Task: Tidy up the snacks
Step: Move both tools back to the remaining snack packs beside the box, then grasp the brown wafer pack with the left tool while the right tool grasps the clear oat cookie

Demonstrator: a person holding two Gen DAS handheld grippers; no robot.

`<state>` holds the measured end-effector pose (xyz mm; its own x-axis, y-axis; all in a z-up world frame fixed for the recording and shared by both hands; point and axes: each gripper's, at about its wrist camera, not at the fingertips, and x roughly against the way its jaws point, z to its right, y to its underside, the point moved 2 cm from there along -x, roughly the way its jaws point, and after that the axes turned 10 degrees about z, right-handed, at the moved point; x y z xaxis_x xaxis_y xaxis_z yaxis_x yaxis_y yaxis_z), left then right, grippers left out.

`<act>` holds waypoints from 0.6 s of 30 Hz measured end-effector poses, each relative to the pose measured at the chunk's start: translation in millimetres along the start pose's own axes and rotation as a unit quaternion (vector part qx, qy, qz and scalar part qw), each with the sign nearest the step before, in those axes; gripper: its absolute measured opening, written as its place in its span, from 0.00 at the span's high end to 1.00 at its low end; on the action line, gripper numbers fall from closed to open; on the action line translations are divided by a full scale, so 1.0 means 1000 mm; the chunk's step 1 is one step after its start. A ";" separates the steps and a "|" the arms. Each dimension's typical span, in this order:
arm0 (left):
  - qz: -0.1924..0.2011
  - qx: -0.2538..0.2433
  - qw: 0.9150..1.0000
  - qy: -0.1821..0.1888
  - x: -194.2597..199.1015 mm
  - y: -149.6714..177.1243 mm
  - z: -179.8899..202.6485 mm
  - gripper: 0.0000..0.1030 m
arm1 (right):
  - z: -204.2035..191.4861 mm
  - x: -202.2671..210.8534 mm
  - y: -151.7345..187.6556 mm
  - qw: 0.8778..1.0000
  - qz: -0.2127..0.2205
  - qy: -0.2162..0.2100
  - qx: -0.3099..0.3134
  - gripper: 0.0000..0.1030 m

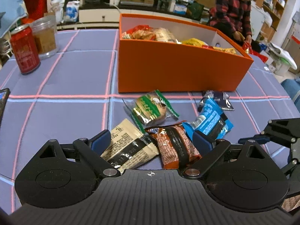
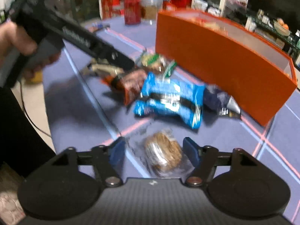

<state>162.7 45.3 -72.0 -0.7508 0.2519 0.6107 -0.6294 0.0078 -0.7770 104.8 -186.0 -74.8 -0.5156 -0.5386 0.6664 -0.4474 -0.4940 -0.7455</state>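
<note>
While snacks crowd the orange box [image 1: 168,69] — left gripper [image 1: 151,140] spread, right gripper [image 2: 153,150] loose around a cookie [image 2: 165,153].

right-wrist view blurred, phone [image 1: 3,101] cut off

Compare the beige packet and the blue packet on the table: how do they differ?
The beige packet is cream with a black band; the blue packet is bright blue with a black band. The beige packet lies partly between the left gripper's fingers, while the blue packet lies farther right, beyond its right finger. The blue packet overlaps a dark packet; the beige packet borders the brown packet. Both lie outside the orange box.
</note>
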 end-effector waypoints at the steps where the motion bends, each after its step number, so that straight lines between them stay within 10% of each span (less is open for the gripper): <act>1: 0.000 0.001 1.000 -0.002 0.000 0.001 -0.001 0.39 | 0.000 0.002 0.001 1.000 -0.004 0.005 -0.001 0.58; 12: -0.004 0.011 1.000 -0.001 -0.003 0.010 0.012 0.40 | -0.003 0.003 0.001 0.996 -0.008 0.048 -0.078 0.55; 18: -0.005 -0.019 1.000 -0.014 -0.013 0.012 0.026 0.58 | -0.004 0.001 0.000 0.995 -0.007 0.057 -0.085 0.55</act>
<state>159.7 17.2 -84.7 -0.7501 0.2248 0.6220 -0.6291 0.0474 -0.7759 101.9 -183.6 -74.1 -0.5837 -0.4468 0.6780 -0.5669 -0.3736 -0.7342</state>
